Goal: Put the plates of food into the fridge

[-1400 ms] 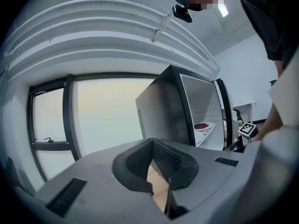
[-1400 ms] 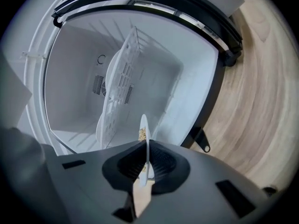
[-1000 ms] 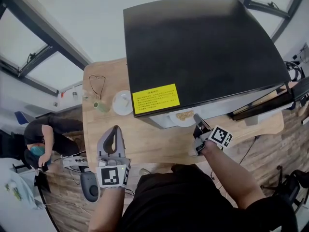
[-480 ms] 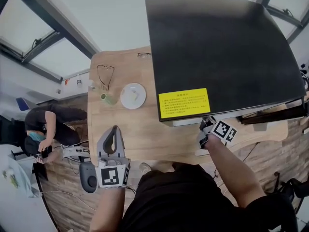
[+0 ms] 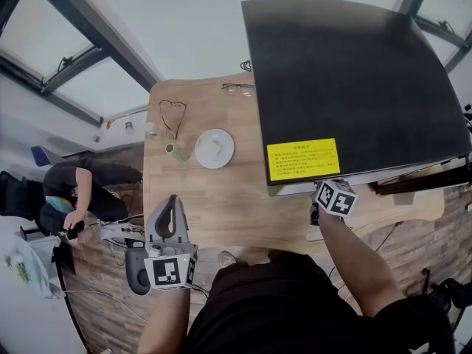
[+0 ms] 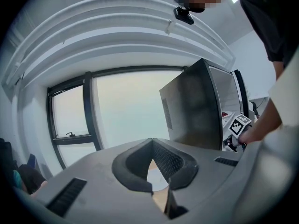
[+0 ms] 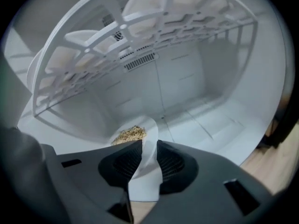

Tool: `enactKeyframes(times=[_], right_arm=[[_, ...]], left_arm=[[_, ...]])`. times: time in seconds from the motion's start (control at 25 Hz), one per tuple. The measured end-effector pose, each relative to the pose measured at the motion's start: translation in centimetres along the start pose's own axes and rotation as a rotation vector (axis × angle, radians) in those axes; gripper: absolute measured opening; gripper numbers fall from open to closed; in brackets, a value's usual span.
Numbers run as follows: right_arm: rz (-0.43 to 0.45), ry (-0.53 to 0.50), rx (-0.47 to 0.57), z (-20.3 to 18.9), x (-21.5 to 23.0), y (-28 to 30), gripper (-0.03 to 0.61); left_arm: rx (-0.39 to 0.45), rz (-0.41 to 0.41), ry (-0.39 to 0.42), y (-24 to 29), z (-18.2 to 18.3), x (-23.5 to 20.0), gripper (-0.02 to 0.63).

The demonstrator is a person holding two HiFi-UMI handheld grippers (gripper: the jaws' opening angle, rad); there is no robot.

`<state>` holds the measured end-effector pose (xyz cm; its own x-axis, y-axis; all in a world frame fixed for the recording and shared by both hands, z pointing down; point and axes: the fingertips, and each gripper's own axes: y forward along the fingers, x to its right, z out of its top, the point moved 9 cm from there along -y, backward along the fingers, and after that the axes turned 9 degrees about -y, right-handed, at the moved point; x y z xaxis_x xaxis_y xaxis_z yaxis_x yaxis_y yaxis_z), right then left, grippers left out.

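Your right gripper (image 7: 148, 148) reaches into the black-topped, white-walled fridge (image 5: 346, 72) and points down towards its white floor. Its jaws have just been opening and now stand a little apart. The near rim of the white plate of tan crumbly food (image 7: 152, 126) lies in the gap between them, but the pads do not press on it. That plate sits on the fridge floor, beneath the white wire shelf (image 7: 140, 45), with the food heaped on its far left part. In the head view only this gripper's marker cube shows, just below the front edge of the black top and beside the yellow rectangular label (image 5: 303, 158).

Your left gripper (image 5: 173, 200) hangs over the near part of the pale wooden table (image 5: 221, 198), well apart from the fridge and pointing roughly level. Its jaw tips meet and it has hold of nothing. Ahead of it on the table lies a second round white plate (image 5: 214, 148), just beside a small green cup (image 5: 175, 152). You cannot tell from here whether that plate carries food. A pair of dark-rimmed spectacles (image 5: 237, 89) lies at the table's far edge, close to the fridge.
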<state>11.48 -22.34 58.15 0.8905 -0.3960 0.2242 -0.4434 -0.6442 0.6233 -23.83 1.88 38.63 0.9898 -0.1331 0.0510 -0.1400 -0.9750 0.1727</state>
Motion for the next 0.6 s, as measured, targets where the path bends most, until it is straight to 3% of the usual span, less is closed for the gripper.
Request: enactKeyframes(times=[0.2,0.6], right_arm=[[-0.099,-0.145,-0.035,-0.3,-0.5,0.4,0.12],[-0.096,-0.112,0.024,-0.3,0.2,-1.0,0.12]], left_arm=[[0.006,0.003,0.009,-0.4,0.4,-0.5,0.005],[0.026,-0.03,0.022,-0.4,1.1,-0.2,0.005]])
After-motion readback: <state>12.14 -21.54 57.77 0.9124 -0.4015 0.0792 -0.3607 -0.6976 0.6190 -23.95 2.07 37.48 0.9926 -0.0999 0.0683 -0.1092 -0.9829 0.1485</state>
